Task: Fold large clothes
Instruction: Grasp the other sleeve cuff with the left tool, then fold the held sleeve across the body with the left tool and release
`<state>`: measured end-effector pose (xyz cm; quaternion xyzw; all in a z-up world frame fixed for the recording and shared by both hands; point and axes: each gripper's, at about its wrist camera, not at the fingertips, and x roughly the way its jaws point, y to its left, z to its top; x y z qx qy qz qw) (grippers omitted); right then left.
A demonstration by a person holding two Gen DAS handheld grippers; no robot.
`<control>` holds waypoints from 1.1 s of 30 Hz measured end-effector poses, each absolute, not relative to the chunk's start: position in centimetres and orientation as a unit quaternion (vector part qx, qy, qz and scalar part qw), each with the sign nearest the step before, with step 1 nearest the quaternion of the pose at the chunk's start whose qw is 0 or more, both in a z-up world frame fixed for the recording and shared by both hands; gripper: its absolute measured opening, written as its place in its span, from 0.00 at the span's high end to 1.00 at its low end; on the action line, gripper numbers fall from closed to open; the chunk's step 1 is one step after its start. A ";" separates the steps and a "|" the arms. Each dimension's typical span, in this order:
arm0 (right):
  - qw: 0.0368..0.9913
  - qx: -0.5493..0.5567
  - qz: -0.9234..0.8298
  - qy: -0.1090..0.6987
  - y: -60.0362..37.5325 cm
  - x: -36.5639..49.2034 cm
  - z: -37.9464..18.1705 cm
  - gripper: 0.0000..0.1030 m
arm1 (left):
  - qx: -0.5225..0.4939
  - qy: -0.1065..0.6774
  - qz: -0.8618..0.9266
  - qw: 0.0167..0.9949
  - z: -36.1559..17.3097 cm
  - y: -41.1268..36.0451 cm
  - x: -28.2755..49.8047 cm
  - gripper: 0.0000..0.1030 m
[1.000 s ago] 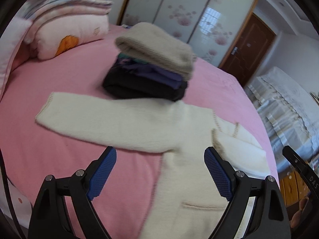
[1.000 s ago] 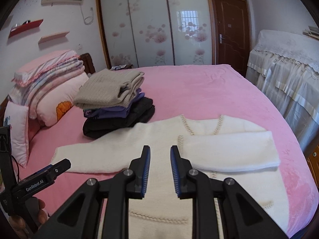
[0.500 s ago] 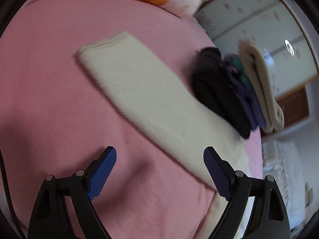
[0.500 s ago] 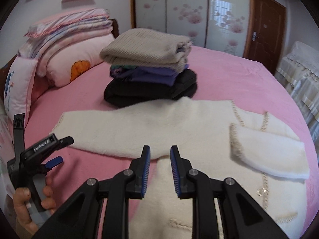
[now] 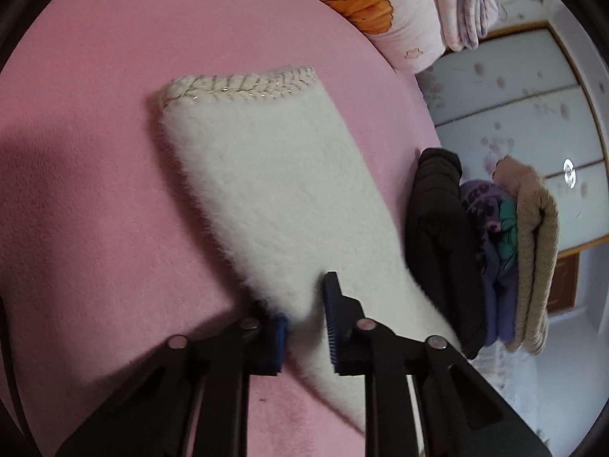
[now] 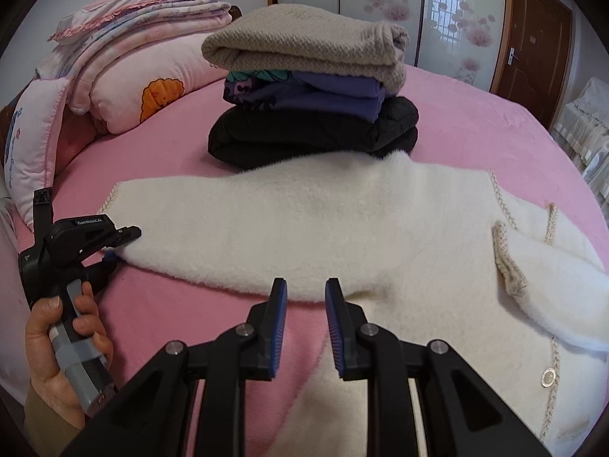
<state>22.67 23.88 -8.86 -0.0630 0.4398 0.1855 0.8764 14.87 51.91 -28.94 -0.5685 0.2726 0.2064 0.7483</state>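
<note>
My left tool (image 5: pixel 304 316) has just closed its jaws on the near edge of the outstretched sleeve (image 5: pixel 266 190) of the cream cardigan (image 6: pixel 342 236). In the left wrist view the fluffy cloth bunches up between the blue pads, one pad half buried under the pile, so I read this as a pinch on the fabric rather than an empty close. I took the sleeve partway along its length, short of the braided cuff (image 5: pixel 239 85), which I judge gives me enough cloth to swing it across the body without the end flopping. My right tool (image 6: pixel 304 304) hangs above the spot where that sleeve meets the body, jaws standing a narrow gap apart with nothing between them; I would guess it is there to pin or steady the fold line. In the right wrist view the hand (image 6: pixel 64 346) carrying the left tool sits at the lower left, by the sleeve's outer part. The cardigan lies flat, front up, on the pink bed (image 6: pixel 475 114), with its other sleeve (image 6: pixel 552 285) already folded over the chest, so this sleeve looks like the next fold. Just beyond the collar edge stands a stack of folded clothes (image 6: pixel 312 91), touching or nearly touching the cardigan, and pillows (image 6: pixel 152 76) sit further back at the headboard.
</note>
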 end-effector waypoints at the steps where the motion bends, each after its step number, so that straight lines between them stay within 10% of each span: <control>1: 0.875 -0.060 0.184 0.444 23.7 22.8 -9.1 0.80 | -0.567 0.270 0.207 0.750 -28.9 51.7 14.9 0.91; 23: 0.892 0.037 0.127 0.432 10.5 23.3 -7.3 0.80 | -0.325 0.237 0.094 0.911 -10.2 32.7 19.7 0.94; 33: 0.899 0.109 0.033 0.423 -1.7 22.4 -7.6 0.80 | -0.207 0.328 -0.025 0.921 -11.2 16.1 25.6 0.94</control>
